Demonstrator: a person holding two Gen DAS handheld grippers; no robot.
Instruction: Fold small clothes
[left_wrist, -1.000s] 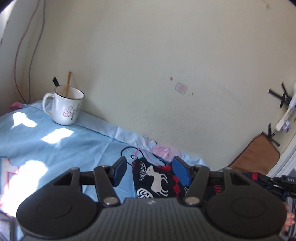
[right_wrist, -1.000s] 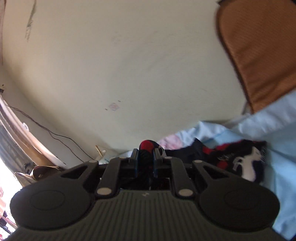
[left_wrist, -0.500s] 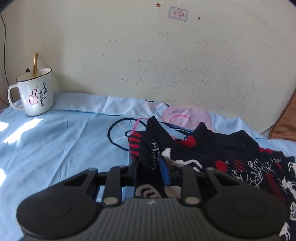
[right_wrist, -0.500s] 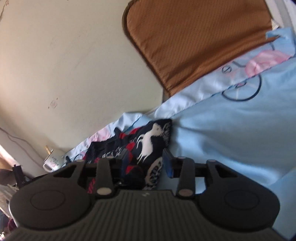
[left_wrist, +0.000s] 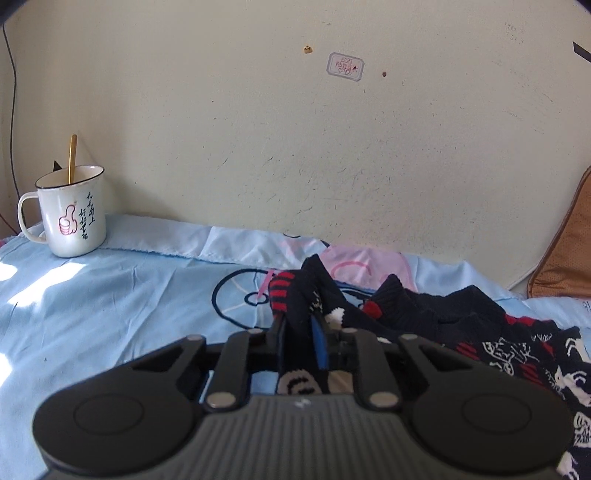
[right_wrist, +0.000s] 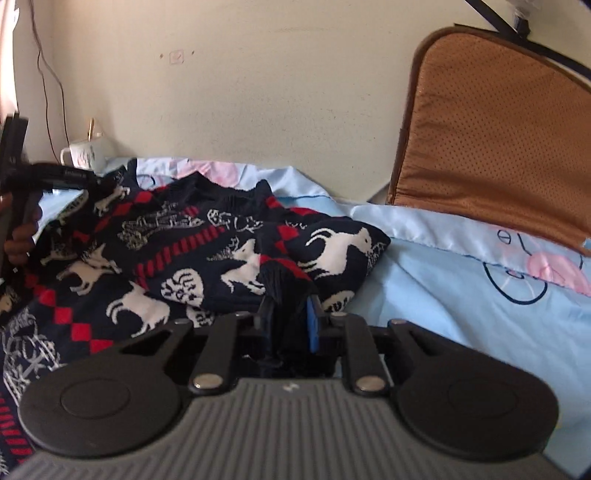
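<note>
Knitted navy sweater (right_wrist: 221, 251) with white deer and red diamonds, lying crumpled on the pale blue bed sheet (left_wrist: 110, 295) by the wall.

The left gripper (left_wrist: 301, 341) is closing its fingers on a bunched cuff or edge; the right gripper (right_wrist: 290, 321) is closing on a fold at the other side. The knit looks soft, thick and limp, likely to sag and stretch, so edges and corners seem the best holds. A glazed white mug (left_wrist: 70, 218) stands apart.

A blue sheet (left_wrist: 110, 295) carries a mug (left_wrist: 70, 214) and patterned sweater (right_wrist: 184, 251).
</note>
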